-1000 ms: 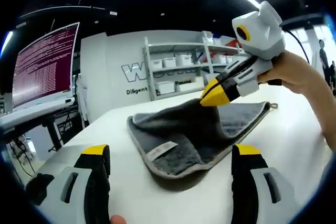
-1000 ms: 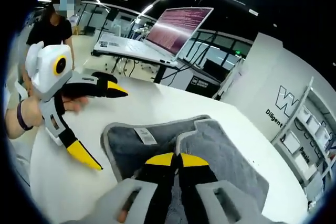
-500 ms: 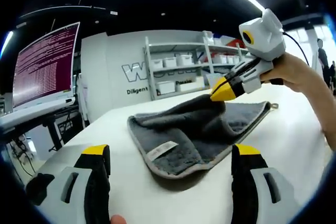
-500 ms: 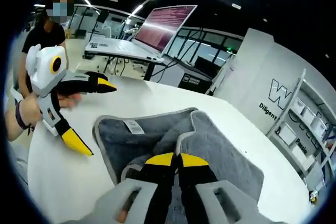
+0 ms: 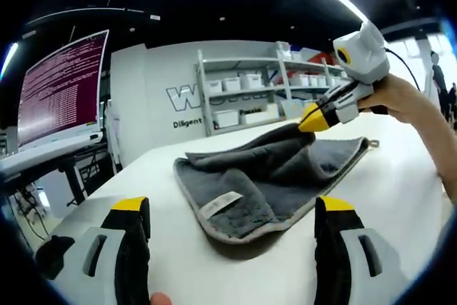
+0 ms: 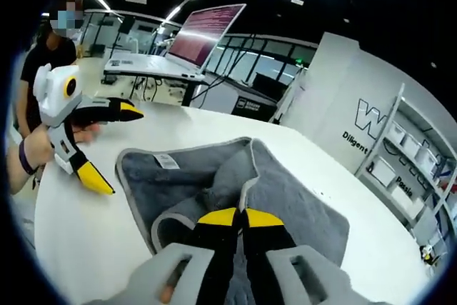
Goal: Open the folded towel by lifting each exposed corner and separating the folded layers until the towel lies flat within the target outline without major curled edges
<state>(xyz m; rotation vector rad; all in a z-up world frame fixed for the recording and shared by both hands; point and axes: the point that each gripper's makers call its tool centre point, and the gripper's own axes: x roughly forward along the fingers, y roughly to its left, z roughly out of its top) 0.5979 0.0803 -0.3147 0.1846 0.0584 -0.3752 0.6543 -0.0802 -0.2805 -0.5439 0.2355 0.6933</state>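
A white wall [image 5: 143, 98] carries a large pale "W" with the smaller dark word "Diligent" beneath it. A screen [image 5: 57, 87] shows lines of text too small to read.

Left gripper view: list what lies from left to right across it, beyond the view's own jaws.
Monitor with red text → white label on the grey towel → shelving with white bins → right hand-held gripper, shut on a lifted towel layer → hand holding it.
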